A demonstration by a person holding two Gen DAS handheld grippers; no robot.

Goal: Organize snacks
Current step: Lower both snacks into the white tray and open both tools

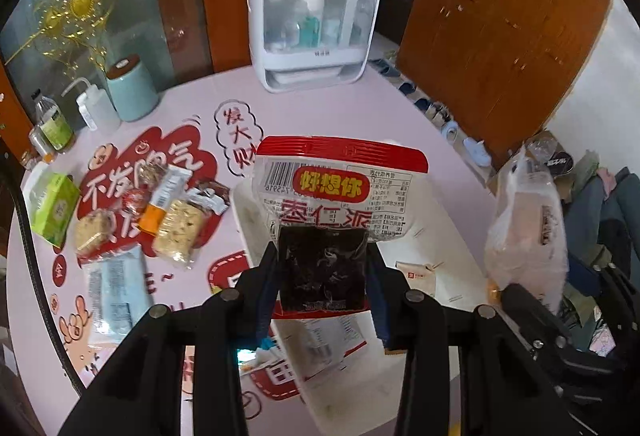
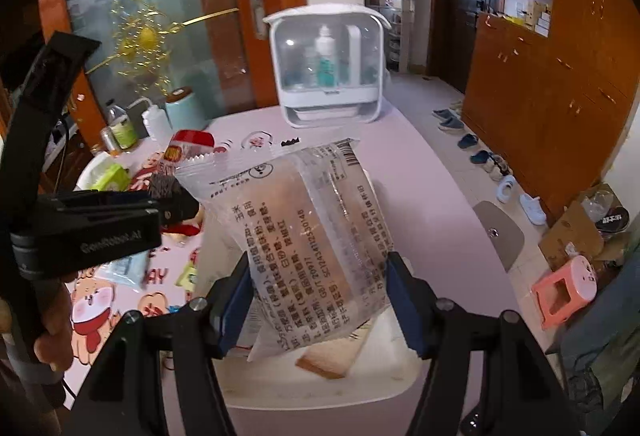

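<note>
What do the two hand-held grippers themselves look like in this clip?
Both are matte black linkages with round silver pivot pins and blue finger pads. The left hand-held gripper carries white GenRobot.AI lettering on its body, and a black cable hangs below it. The right hand-held gripper matches.

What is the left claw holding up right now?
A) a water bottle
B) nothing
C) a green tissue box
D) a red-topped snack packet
D: in the left wrist view, the left claw grips a snack packet with a red top edge, held above the white tray.
</note>
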